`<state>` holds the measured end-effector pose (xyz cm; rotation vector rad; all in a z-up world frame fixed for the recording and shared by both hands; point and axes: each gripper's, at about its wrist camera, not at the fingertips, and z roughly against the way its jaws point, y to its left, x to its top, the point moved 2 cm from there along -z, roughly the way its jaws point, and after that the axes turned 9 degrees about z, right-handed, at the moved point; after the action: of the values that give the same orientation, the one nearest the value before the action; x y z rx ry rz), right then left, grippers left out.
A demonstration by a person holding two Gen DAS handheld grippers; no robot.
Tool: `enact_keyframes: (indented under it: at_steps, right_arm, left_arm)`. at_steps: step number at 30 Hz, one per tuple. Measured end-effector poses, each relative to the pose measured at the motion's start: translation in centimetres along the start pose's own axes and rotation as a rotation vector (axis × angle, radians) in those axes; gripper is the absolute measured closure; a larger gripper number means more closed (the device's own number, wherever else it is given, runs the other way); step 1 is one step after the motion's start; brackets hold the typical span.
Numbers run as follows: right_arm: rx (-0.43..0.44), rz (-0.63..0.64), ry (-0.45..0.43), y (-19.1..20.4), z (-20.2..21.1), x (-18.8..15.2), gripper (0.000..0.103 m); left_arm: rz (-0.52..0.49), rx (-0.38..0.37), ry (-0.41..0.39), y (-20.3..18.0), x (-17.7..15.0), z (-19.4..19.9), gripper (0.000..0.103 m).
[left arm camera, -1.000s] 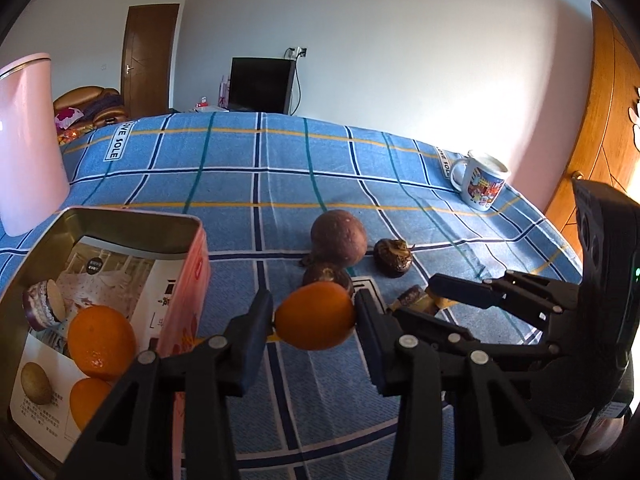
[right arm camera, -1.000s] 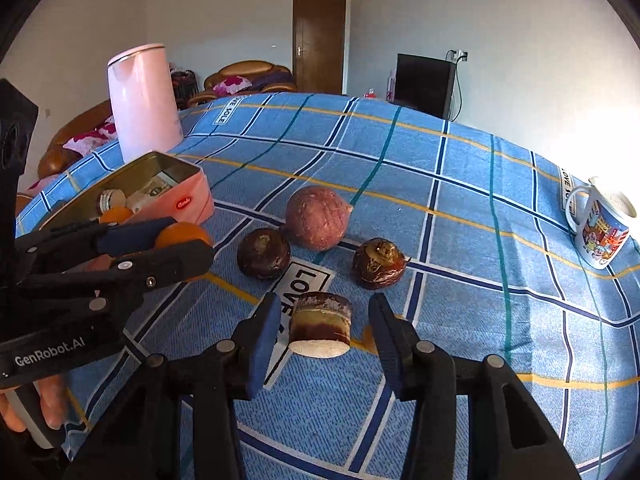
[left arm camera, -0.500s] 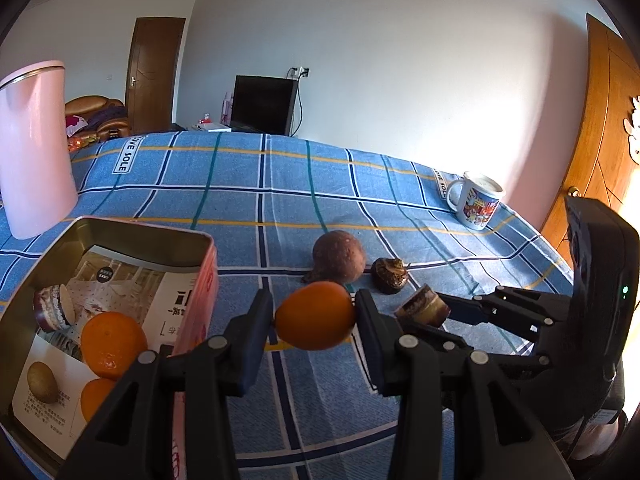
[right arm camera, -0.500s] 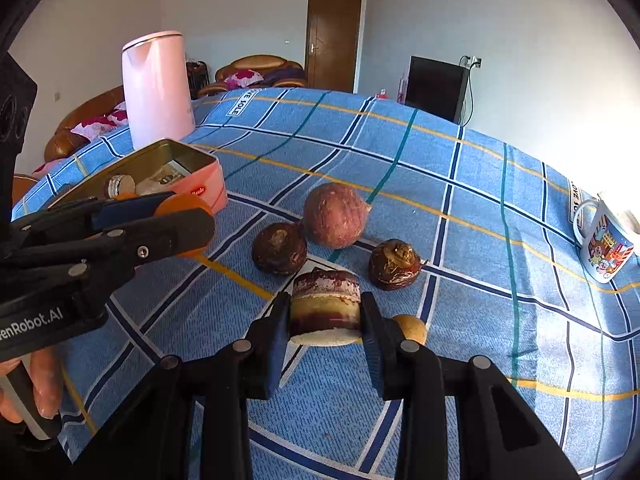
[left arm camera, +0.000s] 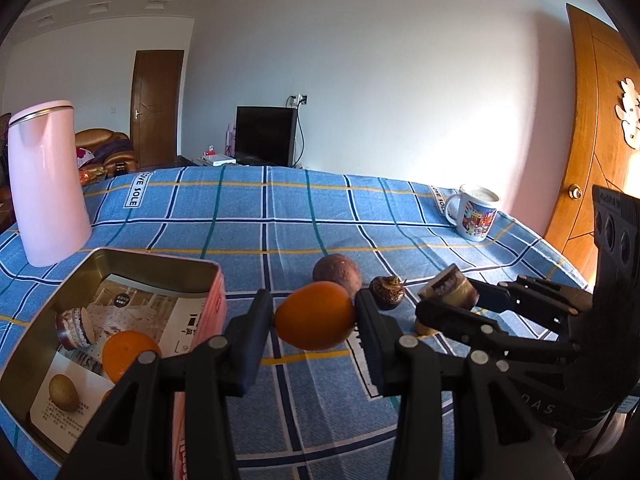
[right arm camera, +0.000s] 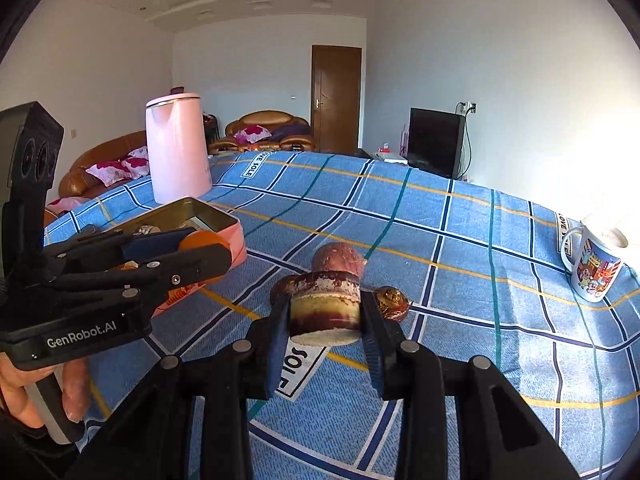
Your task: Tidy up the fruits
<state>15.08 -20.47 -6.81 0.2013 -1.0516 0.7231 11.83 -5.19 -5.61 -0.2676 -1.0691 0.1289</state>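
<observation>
My left gripper is shut on an orange, held in the air just right of the open pink tin. The tin holds another orange, a cut brown-and-cream chunk and a small brown fruit. My right gripper is shut on a similar cut chunk, lifted above the blue checked cloth. Behind it lie a round reddish-brown fruit and a dark shrivelled one. A third dark fruit is half hidden by the left finger.
A tall pink kettle stands behind the tin at the far left. A printed mug sits at the cloth's far right edge. A hand holds the left gripper's handle. A small tan piece lies under the right gripper.
The right gripper's jaws closed on the cut chunk and lifted it off the cloth. Both grippers rose a little and tilted upward. The orange stayed in the left gripper.
</observation>
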Motion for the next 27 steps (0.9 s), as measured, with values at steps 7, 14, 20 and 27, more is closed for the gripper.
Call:
enact_keyframes:
  at_steps: [7, 14, 20, 27]
  right_arm:
    - [-0.001, 0.003, -0.059, 0.1, 0.7, 0.2, 0.067]
    - [-0.009, -0.001, -0.113, 0.2, 1.7, 0.0, 0.067]
    - [-0.017, -0.008, -0.163, 0.2, 2.7, 0.0, 0.067]
    - [-0.032, -0.008, -0.208, 0.2, 3.6, -0.2, 0.067]
  left_arm:
    - [-0.023, 0.012, -0.042, -0.4, -0.1, 0.8, 0.059]
    - [-0.053, 0.025, -0.087, -0.9, -0.2, 1.6, 0.059]
    - [-0.062, 0.035, -0.122, -1.2, -0.3, 2.2, 0.059]
    - [-0.082, 0.042, -0.166, -1.5, -0.4, 3.0, 0.059]
